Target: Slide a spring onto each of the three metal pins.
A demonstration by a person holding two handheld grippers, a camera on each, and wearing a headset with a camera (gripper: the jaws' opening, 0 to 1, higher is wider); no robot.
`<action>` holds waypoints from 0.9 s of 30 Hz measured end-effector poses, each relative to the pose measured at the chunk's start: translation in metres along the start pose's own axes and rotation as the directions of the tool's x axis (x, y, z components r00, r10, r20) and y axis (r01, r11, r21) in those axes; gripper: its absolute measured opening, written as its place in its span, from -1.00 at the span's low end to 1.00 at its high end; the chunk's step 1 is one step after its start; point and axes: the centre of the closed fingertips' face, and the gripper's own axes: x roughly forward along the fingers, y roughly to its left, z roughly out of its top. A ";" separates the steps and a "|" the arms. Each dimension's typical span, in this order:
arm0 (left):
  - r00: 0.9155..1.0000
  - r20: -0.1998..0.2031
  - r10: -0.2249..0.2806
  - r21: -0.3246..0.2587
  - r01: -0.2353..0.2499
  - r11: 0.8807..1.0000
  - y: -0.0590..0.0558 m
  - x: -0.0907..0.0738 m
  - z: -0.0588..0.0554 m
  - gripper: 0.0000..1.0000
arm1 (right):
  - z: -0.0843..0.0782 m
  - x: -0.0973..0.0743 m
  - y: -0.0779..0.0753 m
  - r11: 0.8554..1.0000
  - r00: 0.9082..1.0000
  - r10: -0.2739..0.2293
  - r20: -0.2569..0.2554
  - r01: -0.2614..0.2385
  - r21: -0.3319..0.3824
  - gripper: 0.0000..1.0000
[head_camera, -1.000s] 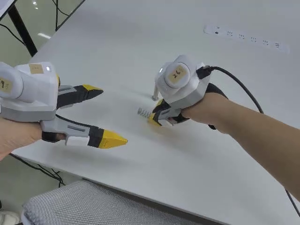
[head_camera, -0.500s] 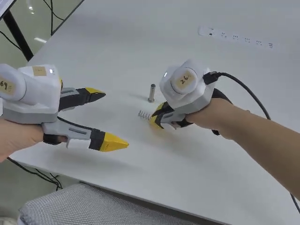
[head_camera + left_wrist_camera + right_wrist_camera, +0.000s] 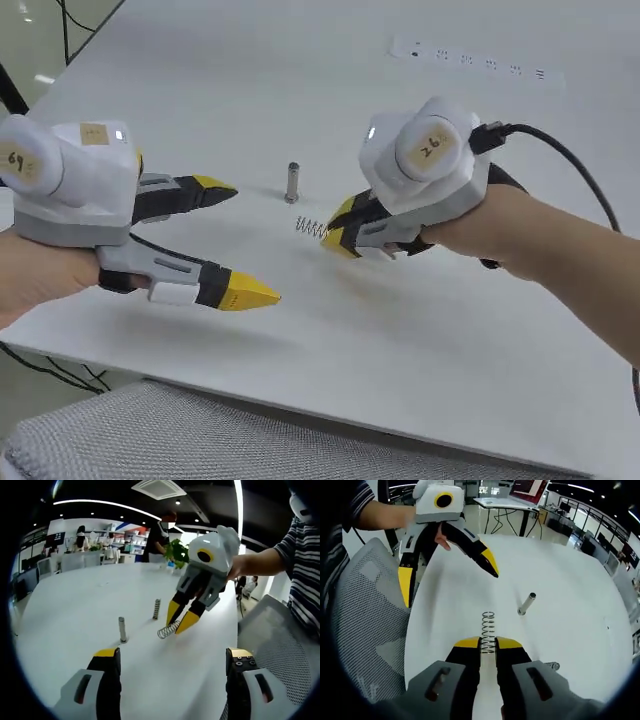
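Pinched spring point(image 3: 488, 624) by one end in right gripper point(image 3: 488, 641), jaws nearly closed; seemed light, floppy, likely best gripped there. Held left gripper point(image 3: 172, 653) wide open, empty.

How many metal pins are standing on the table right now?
2. A bare pin stands beside the spring held by the right gripper; a second pin, seemingly already wearing a spring, stands beyond it in the left gripper view. A third may be hidden.

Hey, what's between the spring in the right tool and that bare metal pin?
Nothing: just bare white table separates the spring, pinched in the right tool, from the pin, as the right gripper view shows.
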 end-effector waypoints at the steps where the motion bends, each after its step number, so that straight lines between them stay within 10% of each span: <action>1: 1.000 0.001 -0.009 0.002 0.009 1.000 -0.002 0.003 0.001 0.69 | -0.001 -0.002 0.001 1.000 1.000 0.000 -0.001 0.000 -0.006 -0.75; 27: 0.985 -0.028 -0.171 0.098 0.173 0.980 -0.030 0.060 0.025 -0.04 | -0.019 -0.039 0.018 0.992 1.000 -0.022 0.003 0.022 -0.127 -0.75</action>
